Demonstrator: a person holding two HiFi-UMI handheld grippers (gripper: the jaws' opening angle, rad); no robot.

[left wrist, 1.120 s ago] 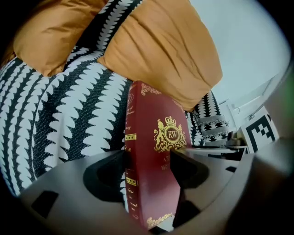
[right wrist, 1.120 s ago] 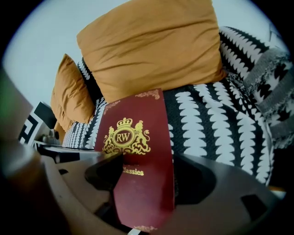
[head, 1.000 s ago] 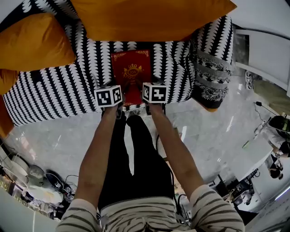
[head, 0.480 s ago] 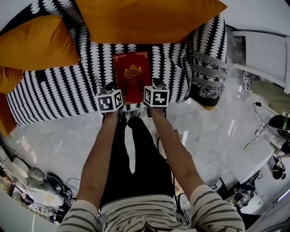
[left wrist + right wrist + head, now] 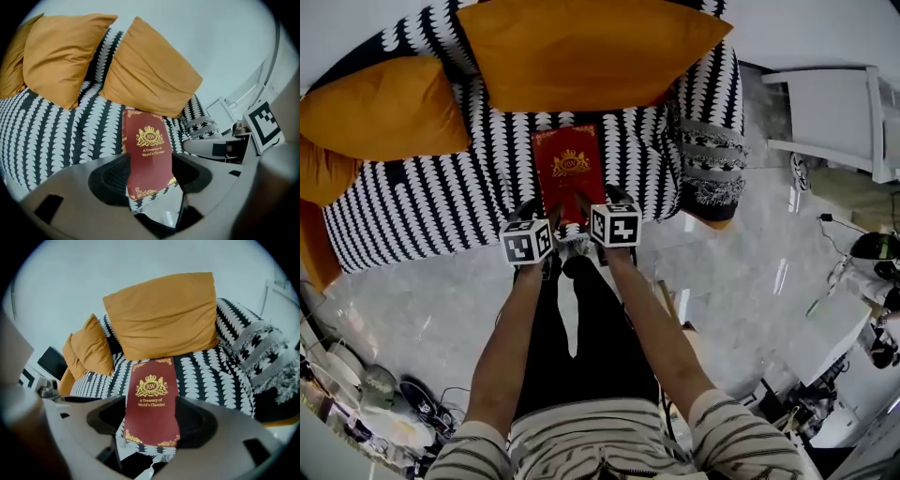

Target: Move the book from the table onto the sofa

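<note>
The dark red book (image 5: 569,169) with gold print lies flat on the black-and-white sofa seat (image 5: 422,206), its near end at the front edge. My left gripper (image 5: 534,211) and right gripper (image 5: 606,197) hover side by side over that near end, lifted off it. In the left gripper view the book (image 5: 149,154) shows through the gap of the left gripper (image 5: 149,176), whose jaws stand wide and are closing slightly without touching it. The right gripper view shows the book (image 5: 151,399) beyond the open right gripper (image 5: 151,420).
Orange pillows (image 5: 581,52) (image 5: 384,108) lean against the sofa back behind the book. A patterned throw (image 5: 712,169) drapes the right armrest. White furniture (image 5: 825,108) stands to the right on the marble floor. Shoes and clutter (image 5: 384,403) lie at lower left.
Both grippers have lifted and drawn back toward the sofa's front edge. The book has stayed on the seat.
</note>
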